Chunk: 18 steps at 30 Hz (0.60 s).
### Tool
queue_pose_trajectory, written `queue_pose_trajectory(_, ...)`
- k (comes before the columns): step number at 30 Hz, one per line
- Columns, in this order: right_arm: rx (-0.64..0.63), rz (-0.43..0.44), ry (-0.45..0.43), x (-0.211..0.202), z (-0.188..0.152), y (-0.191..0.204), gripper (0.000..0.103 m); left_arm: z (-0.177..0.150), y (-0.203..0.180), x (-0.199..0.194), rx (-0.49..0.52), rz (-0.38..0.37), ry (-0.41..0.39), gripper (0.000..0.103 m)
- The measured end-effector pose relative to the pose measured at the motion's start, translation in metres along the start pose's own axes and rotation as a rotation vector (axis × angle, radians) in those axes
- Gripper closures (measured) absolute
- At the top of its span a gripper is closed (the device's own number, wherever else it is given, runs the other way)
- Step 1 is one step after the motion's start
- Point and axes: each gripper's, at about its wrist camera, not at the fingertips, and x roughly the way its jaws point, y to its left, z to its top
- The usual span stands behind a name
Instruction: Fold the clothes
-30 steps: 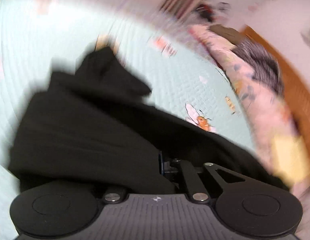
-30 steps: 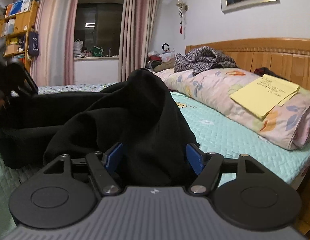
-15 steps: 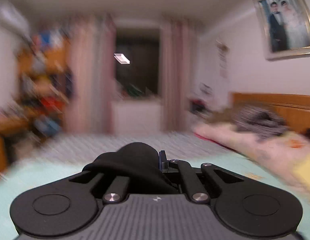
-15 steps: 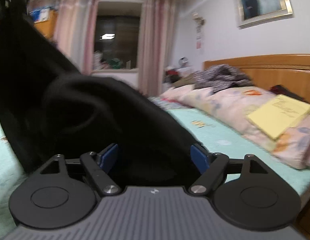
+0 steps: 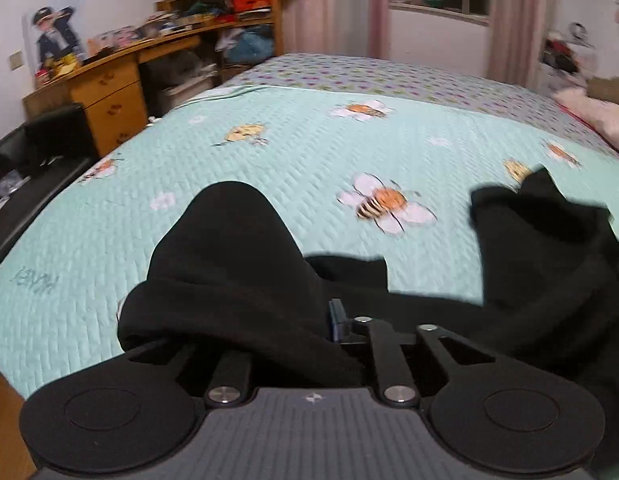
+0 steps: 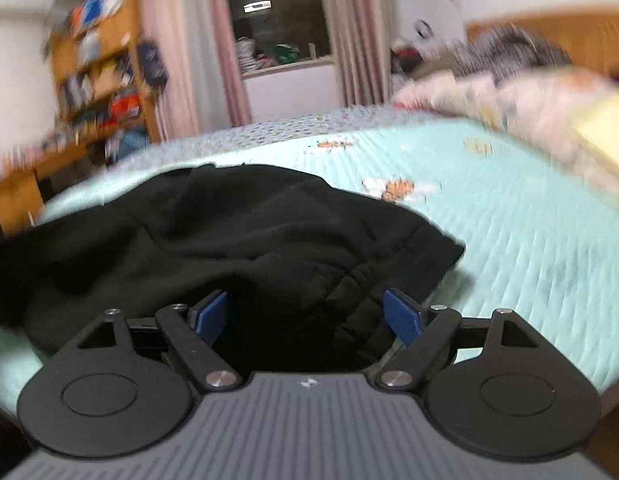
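A black garment (image 5: 229, 264) lies bunched on the mint bee-print bedspread (image 5: 309, 152). My left gripper (image 5: 327, 320) is shut on a fold of it. The cloth humps over the left finger and hides it, so only one blue pad shows. More of the garment (image 5: 549, 260) stands in a heap at the right. In the right wrist view the black garment (image 6: 249, 232) spreads over the bedspread (image 6: 509, 220). My right gripper (image 6: 308, 316) is open, its blue pads wide apart, and a thick ridge of cloth lies between them.
A wooden desk with shelves (image 5: 109, 76) and a black chair (image 5: 41, 148) stand left of the bed. A rolled floral quilt (image 6: 489, 96), a yellow sheet (image 6: 605, 128) and the wooden headboard (image 6: 549, 28) are at the right. Bare bedspread stretches beyond the garment.
Both grippers swung up with the garment and have come down over the bed. The cloth now lies lower and flatter, and the right pads stand slightly wider apart.
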Motion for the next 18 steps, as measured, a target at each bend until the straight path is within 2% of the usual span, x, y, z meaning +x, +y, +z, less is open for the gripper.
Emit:
queue_pose_trajectory(2, 0.021, -0.006, 0.011, -0.006, -0.003, -0.007, 0.020, -0.017, 0.019, 0.005, -0.021, -0.027, 0.067, 0.072)
queue_pose_trajectory(4, -0.071, -0.042, 0.027, -0.011, -0.006, -0.004, 0.020, -0.034, 0.037, 0.010, -0.042, -0.055, 0.134, 0.063)
queue_pose_trajectory(6, -0.168, -0.066, 0.015, -0.017, -0.013, 0.007, 0.020, -0.041, 0.043, 0.009, -0.062, -0.093, 0.143, 0.044)
queue_pose_trajectory(10, -0.389, -0.070, -0.028, -0.021, -0.020, 0.035, 0.018, -0.045, 0.044, 0.001, -0.094, -0.175, 0.111, 0.037)
queue_pose_trajectory(12, -0.530, -0.088, -0.033, -0.011, -0.026, 0.053, 0.018, -0.048, 0.037, 0.003, -0.066, -0.182, 0.103, 0.031)
queue_pose_trajectory(16, -0.774, -0.182, -0.129, 0.010, -0.032, 0.087, 0.017, -0.056, 0.025, 0.001, -0.030, -0.171, 0.120, 0.030)
queue_pose_trajectory(17, -0.836, -0.189, -0.128, 0.020, -0.034, 0.092, 0.012, -0.057, 0.025, 0.003, -0.041, -0.182, 0.128, 0.030)
queue_pose_trajectory(18, -0.898, -0.195, -0.127, 0.030, -0.037, 0.096, 0.012, -0.058, 0.024, 0.006, -0.051, -0.196, 0.136, 0.030)
